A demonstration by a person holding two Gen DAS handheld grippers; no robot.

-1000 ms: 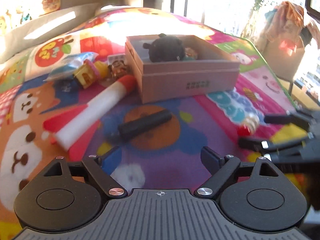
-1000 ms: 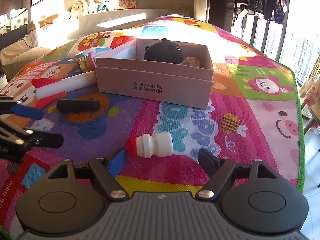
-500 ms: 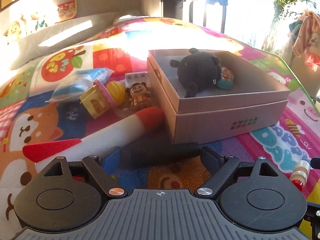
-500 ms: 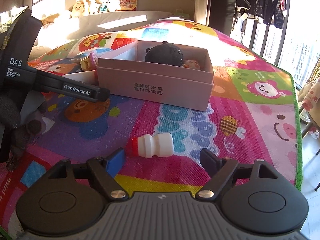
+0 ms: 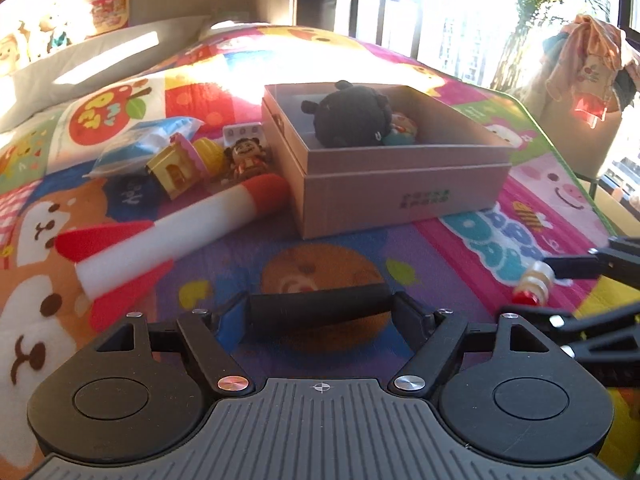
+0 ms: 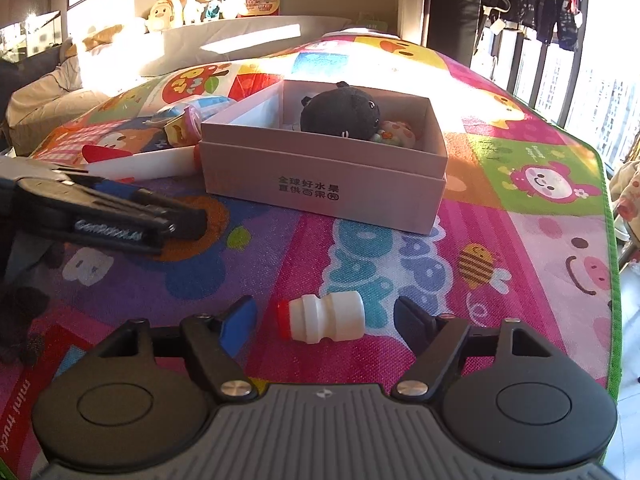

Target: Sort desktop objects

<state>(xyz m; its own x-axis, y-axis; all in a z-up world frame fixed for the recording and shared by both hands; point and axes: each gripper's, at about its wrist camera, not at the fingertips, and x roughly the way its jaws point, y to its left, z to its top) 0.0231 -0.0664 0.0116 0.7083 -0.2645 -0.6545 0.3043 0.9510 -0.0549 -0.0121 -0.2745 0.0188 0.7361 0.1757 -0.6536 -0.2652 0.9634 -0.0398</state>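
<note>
Your left gripper (image 5: pixel 320 314) is pinching black cylindrical handle (image 5: pixel 320 308) crosswise between fingertips. Your right gripper (image 6: pixel 326 320), spread wide, is flanking small white red-capped plastic bottle (image 6: pixel 324 320), not touching.

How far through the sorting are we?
Early. Done: black plush and a small toy lie in the box. In hand: left gripper holds the black cylinder. Left: rocket, figurines, white bottle between the open right gripper.
</note>
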